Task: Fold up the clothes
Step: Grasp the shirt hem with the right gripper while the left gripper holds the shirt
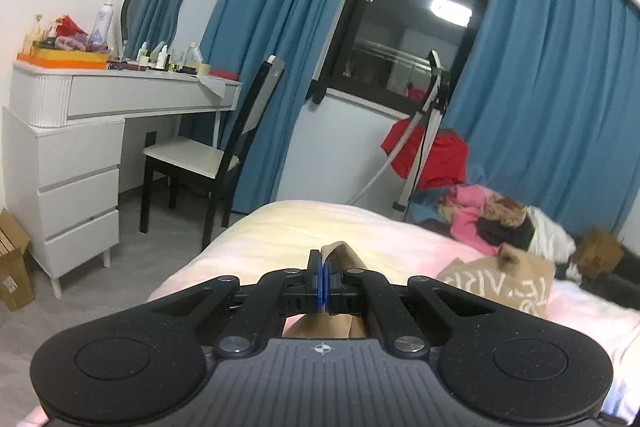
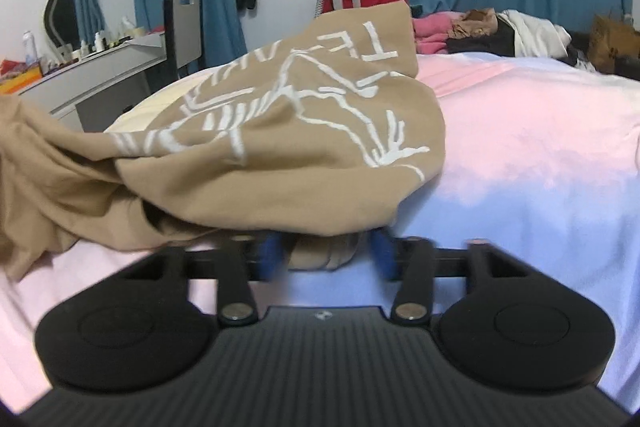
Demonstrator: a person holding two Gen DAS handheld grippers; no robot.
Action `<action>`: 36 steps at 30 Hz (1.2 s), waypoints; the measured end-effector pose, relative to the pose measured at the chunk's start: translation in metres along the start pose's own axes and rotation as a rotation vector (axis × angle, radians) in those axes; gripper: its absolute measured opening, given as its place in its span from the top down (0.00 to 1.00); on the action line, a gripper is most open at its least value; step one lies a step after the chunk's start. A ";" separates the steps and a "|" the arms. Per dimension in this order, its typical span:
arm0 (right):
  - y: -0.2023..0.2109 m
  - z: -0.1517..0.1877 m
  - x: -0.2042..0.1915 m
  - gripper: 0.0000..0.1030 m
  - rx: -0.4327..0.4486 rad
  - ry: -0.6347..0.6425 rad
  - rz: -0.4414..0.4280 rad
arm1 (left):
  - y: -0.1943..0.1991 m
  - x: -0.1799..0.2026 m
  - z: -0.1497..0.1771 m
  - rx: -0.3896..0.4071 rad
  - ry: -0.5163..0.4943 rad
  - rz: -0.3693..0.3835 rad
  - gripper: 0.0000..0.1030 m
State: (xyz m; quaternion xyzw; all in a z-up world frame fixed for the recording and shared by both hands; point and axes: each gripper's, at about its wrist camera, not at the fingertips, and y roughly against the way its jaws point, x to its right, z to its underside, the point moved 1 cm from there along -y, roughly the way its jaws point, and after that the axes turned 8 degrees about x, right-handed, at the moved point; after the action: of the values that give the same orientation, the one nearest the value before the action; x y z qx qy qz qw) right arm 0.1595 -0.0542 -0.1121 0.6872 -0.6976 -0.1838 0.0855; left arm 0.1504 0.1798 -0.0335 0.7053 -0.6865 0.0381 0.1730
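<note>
Left hand-held gripper (image 1: 322,281) clamps the tan shirt (image 2: 256,143); right hand-held gripper (image 2: 326,255) gapes around its edge

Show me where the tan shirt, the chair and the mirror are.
tan shirt (image 2: 304,155): right wrist view, on its white print.
chair (image 1: 192,157): left wrist view, on its pale seat.
mirror (image 1: 154,3): left wrist view, on its glass.

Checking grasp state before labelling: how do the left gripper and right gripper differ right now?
The left gripper is shut, blue pads together, pinching an edge of the tan printed shirt. The right gripper shows a gap between its blurred blue pads, with tan fabric between them; whether they press it is unclear. The left view is sharp; the right is motion-smeared. Both are over the pink bedsheet.
</note>
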 end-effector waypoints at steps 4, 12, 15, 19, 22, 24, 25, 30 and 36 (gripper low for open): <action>0.007 -0.012 0.003 0.89 0.016 -0.008 -0.025 | 0.016 0.000 -0.008 0.082 0.041 0.036 0.99; 0.090 -0.071 0.030 0.89 0.244 -0.083 0.001 | 0.080 0.005 -0.035 0.303 0.150 0.185 0.99; 0.128 -0.083 0.048 0.89 0.318 -0.110 -0.001 | 0.102 0.004 -0.045 0.361 0.191 0.222 0.99; 0.180 -0.103 0.054 0.89 0.420 -0.081 -0.058 | 0.121 -0.003 -0.057 0.396 0.241 0.199 0.99; 0.194 -0.109 0.056 0.89 0.421 -0.065 -0.110 | 0.111 -0.004 -0.059 0.311 0.211 0.127 0.99; 0.182 -0.106 0.058 0.89 0.357 -0.088 -0.138 | 0.096 0.000 -0.054 0.209 0.154 0.037 0.99; 0.174 -0.103 0.060 0.89 0.321 -0.099 -0.146 | 0.085 0.002 -0.050 0.148 0.121 -0.008 0.99; 0.119 -0.072 0.059 0.89 0.103 -0.147 -0.151 | 0.018 0.003 -0.011 -0.175 -0.054 -0.146 0.98; 0.080 -0.052 0.051 0.88 -0.044 -0.188 -0.139 | -0.020 0.005 0.019 -0.337 -0.213 -0.203 0.83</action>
State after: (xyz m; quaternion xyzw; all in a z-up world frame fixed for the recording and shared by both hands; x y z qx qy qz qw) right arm 0.1019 -0.1131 -0.0415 0.7116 -0.6490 -0.2682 0.0219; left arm 0.1664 0.1695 -0.0534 0.7318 -0.6231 -0.1693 0.2179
